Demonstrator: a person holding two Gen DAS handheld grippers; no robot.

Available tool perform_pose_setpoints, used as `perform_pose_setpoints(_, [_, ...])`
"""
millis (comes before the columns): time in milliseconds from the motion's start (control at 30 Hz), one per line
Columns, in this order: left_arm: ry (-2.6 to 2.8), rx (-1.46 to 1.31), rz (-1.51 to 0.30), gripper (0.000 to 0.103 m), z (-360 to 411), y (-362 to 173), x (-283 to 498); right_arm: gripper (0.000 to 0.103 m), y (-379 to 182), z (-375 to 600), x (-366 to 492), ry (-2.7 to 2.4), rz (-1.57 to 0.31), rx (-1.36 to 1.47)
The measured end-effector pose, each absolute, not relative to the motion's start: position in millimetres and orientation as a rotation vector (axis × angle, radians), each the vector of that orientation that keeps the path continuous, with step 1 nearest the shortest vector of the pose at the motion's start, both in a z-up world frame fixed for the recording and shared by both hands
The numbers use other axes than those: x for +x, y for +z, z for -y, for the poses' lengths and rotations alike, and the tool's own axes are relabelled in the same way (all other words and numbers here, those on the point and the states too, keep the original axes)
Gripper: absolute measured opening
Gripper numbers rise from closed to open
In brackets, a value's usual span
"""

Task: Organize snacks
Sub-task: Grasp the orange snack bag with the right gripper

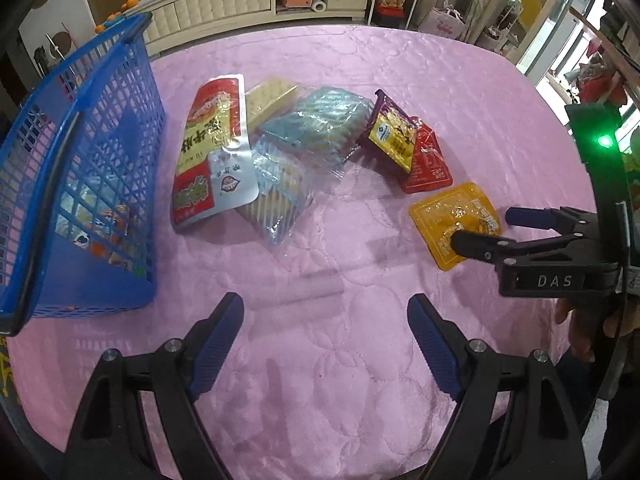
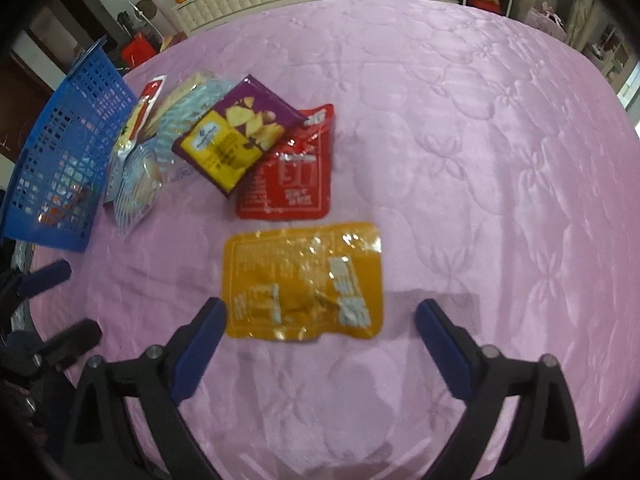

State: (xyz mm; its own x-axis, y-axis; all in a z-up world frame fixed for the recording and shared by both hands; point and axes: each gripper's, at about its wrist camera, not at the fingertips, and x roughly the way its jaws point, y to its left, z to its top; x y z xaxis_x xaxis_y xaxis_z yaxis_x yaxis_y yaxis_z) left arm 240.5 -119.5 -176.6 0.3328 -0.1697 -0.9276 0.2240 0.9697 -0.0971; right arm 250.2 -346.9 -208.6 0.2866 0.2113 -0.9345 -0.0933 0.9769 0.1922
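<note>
A blue mesh basket (image 1: 120, 152) stands at the table's left and holds a few snack packs; it also shows in the right wrist view (image 2: 72, 148). Beside it lies a pile: a red-and-white pouch (image 1: 212, 148), clear cracker packs (image 1: 316, 124), a purple-yellow pack (image 2: 236, 136) and a red pouch (image 2: 292, 176). An orange pouch (image 2: 304, 280) lies apart, nearest me. My right gripper (image 2: 320, 312) is open, its fingers spread on either side of the orange pouch's near edge; it also shows in the left wrist view (image 1: 484, 228). My left gripper (image 1: 326, 304) is open and empty over bare cloth.
A pink quilted cloth (image 1: 400, 80) covers the round table. A cream cabinet (image 1: 224, 8) and shelves with boxes stand behind the table's far edge. The left gripper's fingers (image 2: 48, 276) show at the right wrist view's left edge.
</note>
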Motion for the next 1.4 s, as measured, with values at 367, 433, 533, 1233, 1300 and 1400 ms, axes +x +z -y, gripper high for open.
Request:
perform_pose_setpoints(367, [-0.245, 0.056, -1.203, 0.082, 111, -186, 242, 0.103, -218, 308, 255, 0.142, -1.270, -0.115])
perform_pose_setpoints(433, [-0.242, 0.046, -1.206, 0.082, 106, -187, 243, 0.103, -218, 304, 259, 0.138, -1.266, -0.115])
perform_pose_setpoints(533, [-0.236, 0.030, -1.210, 0.082, 100, -188, 243, 0.103, -219, 293, 268, 0.151, -1.260, -0.126])
perform_pose_setpoints(1233, [-0.255, 0.075, -1.166, 0.082, 112, -159, 232, 0.037, -196, 303, 243, 0.262, -1.161, -0.061])
perform_pose_setpoints(1300, [-0.256, 0.095, -1.159, 0.082, 119, -155, 236, 0.037, -190, 313, 241, 0.260, -1.145, -0.041])
perform_pose_setpoints(1400, [-0.268, 0.132, -1.149, 0.082, 136, -149, 245, 0.037, -181, 330, 237, 0.254, -1.124, 0.005])
